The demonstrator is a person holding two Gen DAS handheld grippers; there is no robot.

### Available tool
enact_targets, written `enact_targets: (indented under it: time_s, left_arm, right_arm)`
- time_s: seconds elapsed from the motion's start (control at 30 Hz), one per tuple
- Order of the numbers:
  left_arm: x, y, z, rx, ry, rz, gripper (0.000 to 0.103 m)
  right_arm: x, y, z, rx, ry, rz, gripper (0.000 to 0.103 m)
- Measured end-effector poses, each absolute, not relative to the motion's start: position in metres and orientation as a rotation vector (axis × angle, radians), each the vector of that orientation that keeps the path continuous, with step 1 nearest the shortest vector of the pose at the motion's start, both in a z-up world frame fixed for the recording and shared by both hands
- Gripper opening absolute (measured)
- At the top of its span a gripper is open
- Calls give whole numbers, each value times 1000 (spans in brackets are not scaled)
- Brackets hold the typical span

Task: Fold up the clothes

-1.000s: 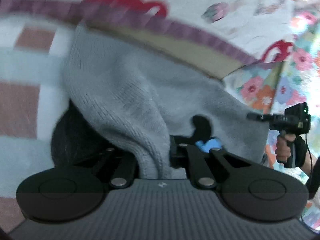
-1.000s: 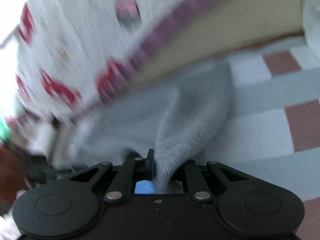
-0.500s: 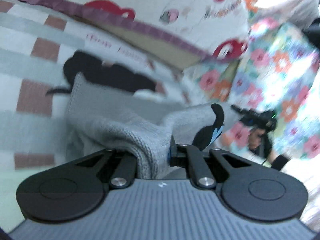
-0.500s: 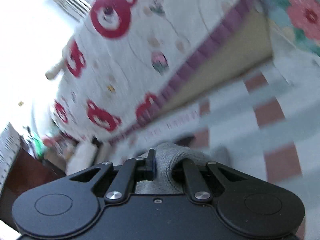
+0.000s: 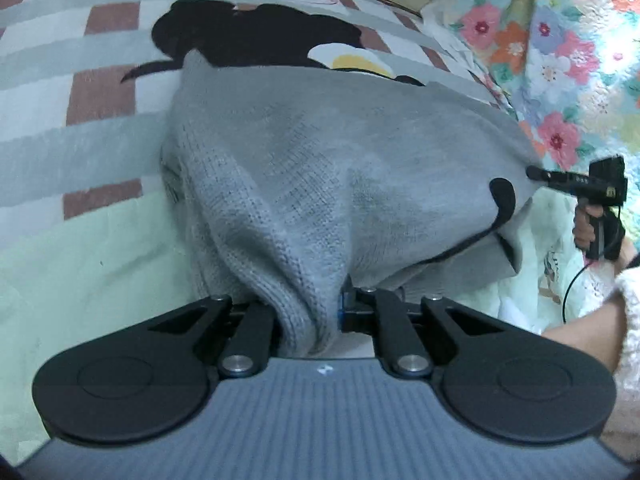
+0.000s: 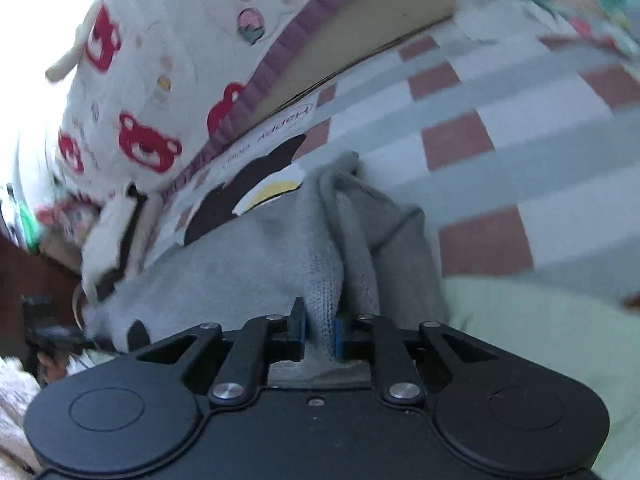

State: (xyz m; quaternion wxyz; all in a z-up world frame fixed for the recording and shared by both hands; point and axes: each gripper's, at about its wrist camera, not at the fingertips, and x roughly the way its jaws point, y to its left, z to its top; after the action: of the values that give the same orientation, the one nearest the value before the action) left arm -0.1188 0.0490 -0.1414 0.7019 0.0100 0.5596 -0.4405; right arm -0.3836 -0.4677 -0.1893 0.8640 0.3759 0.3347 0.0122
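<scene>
A grey knitted sweater (image 5: pixel 320 152) lies spread over the checked rug (image 5: pixel 100 92), its near edge bunched up into my left gripper (image 5: pixel 308 316), which is shut on that fold. In the right wrist view the same sweater (image 6: pixel 248 280) runs off to the left, and a ridge of it sits between the blue pads of my right gripper (image 6: pixel 320 330). Those jaws are opening, with the knit still filling the gap. My right gripper (image 5: pixel 576 188) also shows at the sweater's far right corner in the left wrist view, held by a hand.
A black cartoon figure (image 5: pixel 260 36) is printed on the rug beyond the sweater. Bear-print bedding (image 6: pixel 140 80) rises behind. A floral quilt (image 5: pixel 568 60) lies at the right, white cloth (image 5: pixel 540 264) under the sweater's right corner, and a pale green patch (image 5: pixel 80 260) in front.
The sweater hung in the air in front of the bedding; now it lies spread on the rug. Both grippers have come down with it, and the right jaws stand wider.
</scene>
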Motion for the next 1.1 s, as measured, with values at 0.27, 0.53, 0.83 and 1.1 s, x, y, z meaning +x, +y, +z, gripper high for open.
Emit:
enact_targets:
  time_s: [0.27, 0.53, 0.83, 1.1]
  left_arm:
    - [-119, 69, -119, -148, 1164, -966, 16]
    - [-105, 71, -117, -357, 1196, -863, 18]
    - [-105, 61, -101, -370, 1158, -753, 41]
    - [-97, 36, -129, -400, 1145, -653, 11]
  right_arm:
    - [-397, -482, -183, 903, 545, 82, 31]
    - [-377, -488, -181, 1002, 510, 182, 38]
    - [-360, -473, -179, 875, 629, 192, 48]
    - [-347, -467, -192, 823, 622, 132, 49]
